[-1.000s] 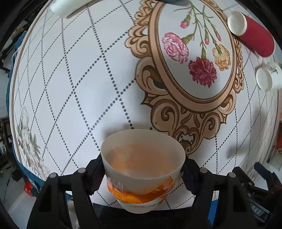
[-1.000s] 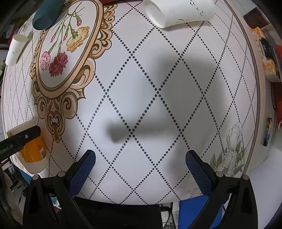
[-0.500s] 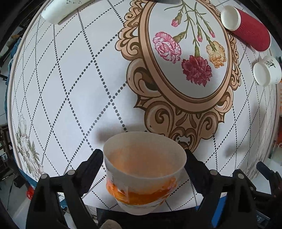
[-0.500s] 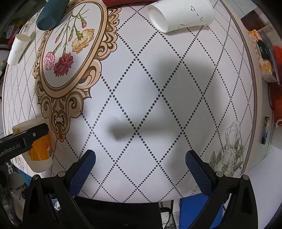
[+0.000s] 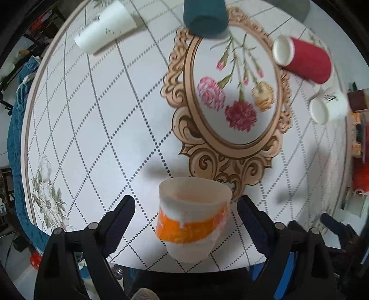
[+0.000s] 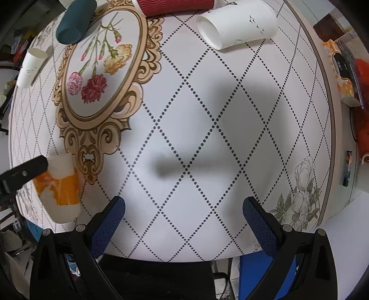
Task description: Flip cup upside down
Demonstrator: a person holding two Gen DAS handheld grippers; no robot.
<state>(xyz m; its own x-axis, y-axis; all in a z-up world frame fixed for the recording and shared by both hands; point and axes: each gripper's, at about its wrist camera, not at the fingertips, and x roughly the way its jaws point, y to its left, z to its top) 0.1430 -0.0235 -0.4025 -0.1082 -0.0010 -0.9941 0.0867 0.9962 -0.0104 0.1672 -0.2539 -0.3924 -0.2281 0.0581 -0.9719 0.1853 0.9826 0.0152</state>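
A white paper cup with an orange band (image 5: 192, 219) stands upright, mouth up, at the near edge of the round table (image 5: 92, 129). My left gripper (image 5: 186, 220) is open, its jaws on either side of the cup with a gap on each side. The cup also shows in the right wrist view (image 6: 58, 187) at the far left, with a left gripper finger (image 6: 23, 173) beside it. My right gripper (image 6: 183, 225) is open and empty above the table's near edge.
Other cups lie on their sides: a white one (image 5: 106, 28) at back left, a teal one (image 5: 204, 16) at the back, a red one (image 5: 303, 60) and a small white one (image 5: 328, 107) at right. A tissue box (image 6: 341, 76) sits beyond the table's right edge.
My left gripper has opened and let go of the orange cup, which now stands free between the jaws. The left view has tilted up. The right gripper has stayed open and nearly still.
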